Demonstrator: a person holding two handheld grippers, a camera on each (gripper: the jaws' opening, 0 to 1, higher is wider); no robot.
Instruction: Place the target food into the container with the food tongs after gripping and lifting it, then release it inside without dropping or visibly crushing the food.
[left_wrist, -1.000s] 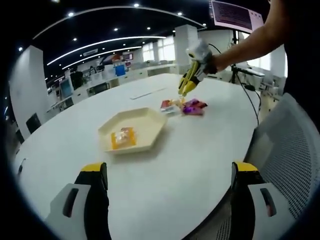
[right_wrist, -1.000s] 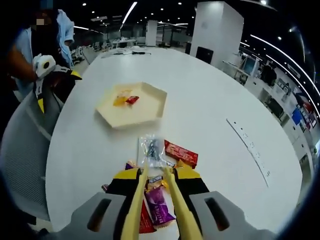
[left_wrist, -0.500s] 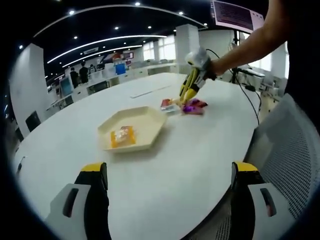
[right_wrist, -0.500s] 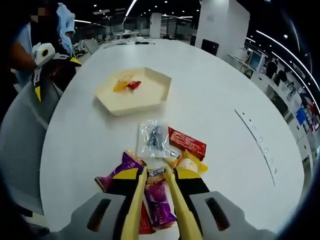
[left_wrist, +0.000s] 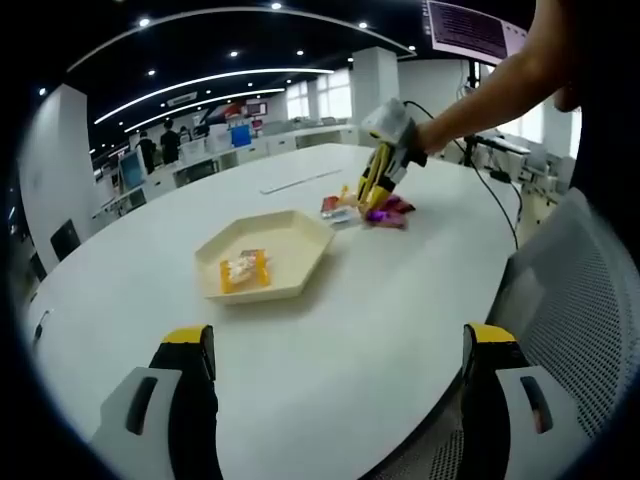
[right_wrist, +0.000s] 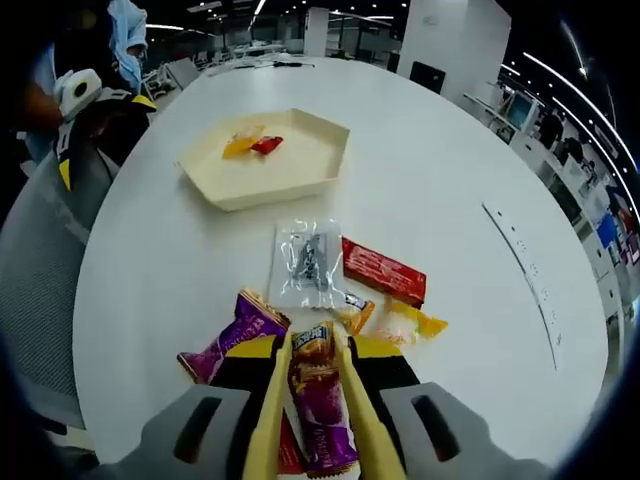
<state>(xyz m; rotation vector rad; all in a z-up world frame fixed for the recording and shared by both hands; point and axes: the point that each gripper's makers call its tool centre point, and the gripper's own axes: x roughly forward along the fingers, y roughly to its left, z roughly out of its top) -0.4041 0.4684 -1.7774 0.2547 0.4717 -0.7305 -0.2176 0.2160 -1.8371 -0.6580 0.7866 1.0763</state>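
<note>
Tongs (right_wrist: 313, 375) in my right gripper (right_wrist: 312, 420) are pinched on a purple snack packet (right_wrist: 320, 405), which sits between the yellow tips, just above the white table (right_wrist: 420, 170). Close ahead lie another purple packet (right_wrist: 232, 335), a clear bag (right_wrist: 306, 262), a red bar (right_wrist: 383, 270) and a yellow sweet (right_wrist: 415, 322). Farther off sits the cream hexagonal tray (right_wrist: 268, 160), already holding an orange-and-red wrapper (right_wrist: 250, 146). Meanwhile my left gripper (left_wrist: 335, 385) hangs over the table's near edge with its jaws spread wide, grasping nothing.

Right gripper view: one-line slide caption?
Right claw with yellow tongs closed on a purple snack packet, hexagonal tray ahead on the white table.
</note>
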